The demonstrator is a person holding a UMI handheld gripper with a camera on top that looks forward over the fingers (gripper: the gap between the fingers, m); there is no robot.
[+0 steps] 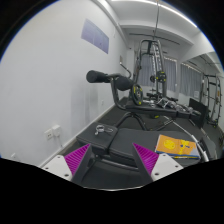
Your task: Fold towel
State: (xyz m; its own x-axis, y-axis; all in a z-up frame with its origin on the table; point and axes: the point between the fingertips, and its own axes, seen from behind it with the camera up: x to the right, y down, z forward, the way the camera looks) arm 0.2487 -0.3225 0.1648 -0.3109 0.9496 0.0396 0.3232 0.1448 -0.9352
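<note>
Gripper view: the gripper sits at the bottom middle of the frame with its fingers spread wide apart, nothing between them – pink pads face each other across a clear gap. Can't pick out a towel anywhere in the frame. Behind the fingers there's a dark table with a yellow box at lower right, just past the right finger. Mid-frame there's a gym machine with a black padded bar sticking out to the left. White wall on the left with a purple poster at upper left – windows at far right.
</note>
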